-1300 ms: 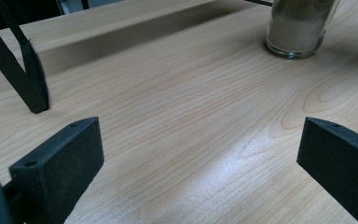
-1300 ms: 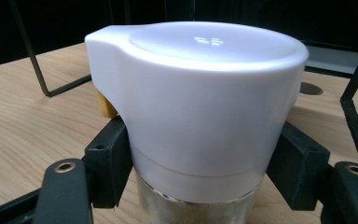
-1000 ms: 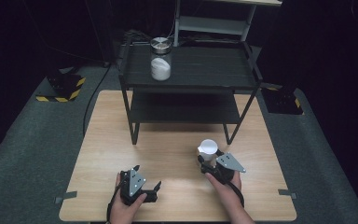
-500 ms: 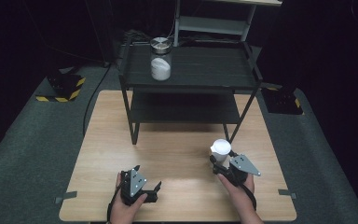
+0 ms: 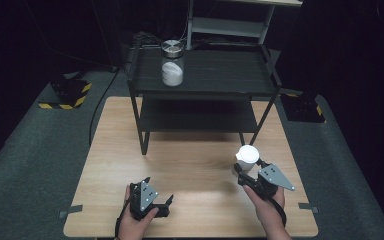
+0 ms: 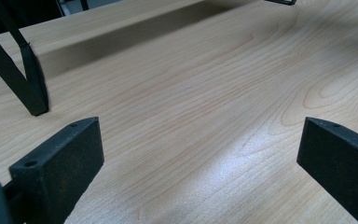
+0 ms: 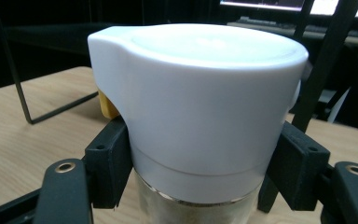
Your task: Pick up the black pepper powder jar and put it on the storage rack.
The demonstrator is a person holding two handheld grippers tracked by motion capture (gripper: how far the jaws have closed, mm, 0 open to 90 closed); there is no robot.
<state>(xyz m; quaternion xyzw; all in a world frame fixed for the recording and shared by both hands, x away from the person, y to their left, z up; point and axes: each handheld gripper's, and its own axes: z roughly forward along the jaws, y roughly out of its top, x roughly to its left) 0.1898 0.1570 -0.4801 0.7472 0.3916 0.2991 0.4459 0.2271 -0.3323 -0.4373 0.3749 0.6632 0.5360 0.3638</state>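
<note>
My right gripper (image 5: 247, 169) is shut on a small jar with a white cap (image 5: 247, 155) and holds it just above the table's right side. In the right gripper view the black pads (image 7: 109, 163) press on the lower rim of the white cap (image 7: 200, 102). Clear glass with pale contents (image 7: 191, 210) shows below the cap, and a yellow bit (image 7: 105, 105) peeks out behind it. My left gripper (image 5: 158, 191) rests low at the table's front left. Its jaws stand wide apart in the left gripper view (image 6: 200, 158), with bare wood between them.
A black two-level metal shelf (image 5: 205, 87) stands at the back of the wooden table (image 5: 190, 165); one shelf leg (image 6: 32, 88) is close to the left gripper. A glass jar with a metal lid (image 5: 172, 64), half full of white powder, stands on the top level. Yellow-black floor blocks (image 5: 65, 95) flank the table.
My right gripper has carried the white-capped jar to the right and a little upward. The left gripper has stayed where it was.
</note>
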